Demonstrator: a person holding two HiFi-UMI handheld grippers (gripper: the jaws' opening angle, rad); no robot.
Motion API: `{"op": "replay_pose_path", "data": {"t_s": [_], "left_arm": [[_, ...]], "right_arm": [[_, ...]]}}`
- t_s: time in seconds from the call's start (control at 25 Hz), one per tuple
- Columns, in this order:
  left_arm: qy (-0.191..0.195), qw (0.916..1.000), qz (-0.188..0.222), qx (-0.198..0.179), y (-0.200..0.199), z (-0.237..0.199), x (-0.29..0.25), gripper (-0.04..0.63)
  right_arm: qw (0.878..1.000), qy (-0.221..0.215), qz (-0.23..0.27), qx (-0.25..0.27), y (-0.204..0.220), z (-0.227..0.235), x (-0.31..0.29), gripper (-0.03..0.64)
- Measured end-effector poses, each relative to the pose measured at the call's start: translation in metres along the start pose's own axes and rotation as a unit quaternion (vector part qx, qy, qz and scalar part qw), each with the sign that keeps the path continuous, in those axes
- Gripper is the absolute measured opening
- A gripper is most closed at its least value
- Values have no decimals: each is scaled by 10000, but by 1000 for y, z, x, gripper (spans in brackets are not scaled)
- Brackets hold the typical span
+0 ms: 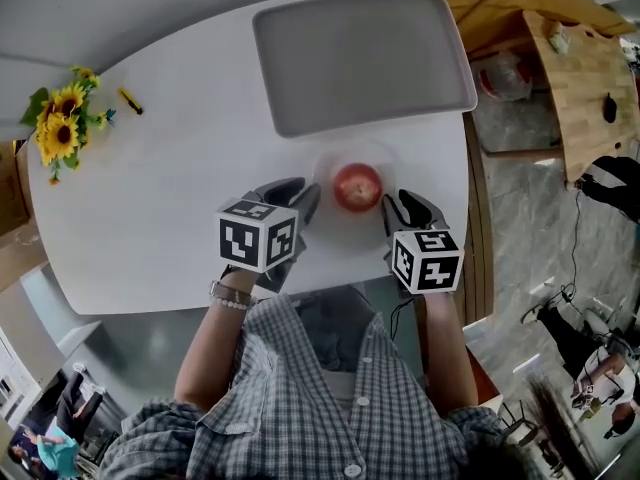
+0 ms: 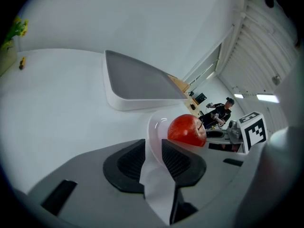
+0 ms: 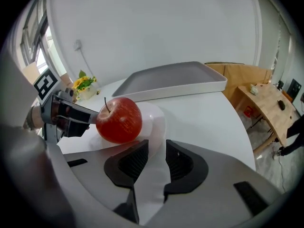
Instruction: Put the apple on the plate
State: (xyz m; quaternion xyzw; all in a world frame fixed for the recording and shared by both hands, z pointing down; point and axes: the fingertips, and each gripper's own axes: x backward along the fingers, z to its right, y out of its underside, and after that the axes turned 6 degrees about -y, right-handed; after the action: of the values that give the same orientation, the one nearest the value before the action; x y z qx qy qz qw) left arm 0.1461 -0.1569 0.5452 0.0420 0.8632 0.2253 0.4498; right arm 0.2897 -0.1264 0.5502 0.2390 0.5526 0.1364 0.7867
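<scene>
From my feed, the red apple (image 1: 357,186) sits on the small round white plate (image 1: 372,155), close to the near edge of the white surface (image 1: 170,198), so the fruit is already where it belongs. In the head view the left claw (image 1: 308,200) is at the plate's 9 o'clock and the right claw (image 1: 392,206) at its 3 o'clock, with the apple between them and neither touching it. In the left gripper view I see the left claw (image 2: 153,148) with its dark ribbed jaws drawn in on the plate's rim (image 2: 154,127), which runs up between them. The apple (image 2: 186,129) lies just beyond, at about 1 o'clock from the jaws. The right gripper view shows the same on the other side: the right claw (image 3: 156,153) is closed on the plate's edge (image 3: 154,120), and the apple (image 3: 119,119), stem upward, is at about 11 o'clock from the jaws. The plate holds only the apple. Beyond it, at 12 o'clock, lies a large grey rectangular tray with a white rim (image 1: 360,63), near the plate but apart from it. Far off at 10 o'clock a bunch of yellow sunflowers (image 1: 60,118) stands at the surface's edge, with a small yellow object (image 1: 130,100) beside it that I cannot make out.
</scene>
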Motion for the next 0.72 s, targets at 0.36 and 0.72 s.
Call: {"op": "replay_pose_path", "data": {"t_s": [0.36, 0.72], "left_arm": [[-3, 9994, -328, 62, 11, 0, -12, 91], [26, 9989, -399, 257, 10, -1, -14, 85]], "right_arm": [[9985, -321, -14, -445, 0, -1, -3, 92], [9927, -425, 140, -1121, -1, -1, -4, 86]]}}
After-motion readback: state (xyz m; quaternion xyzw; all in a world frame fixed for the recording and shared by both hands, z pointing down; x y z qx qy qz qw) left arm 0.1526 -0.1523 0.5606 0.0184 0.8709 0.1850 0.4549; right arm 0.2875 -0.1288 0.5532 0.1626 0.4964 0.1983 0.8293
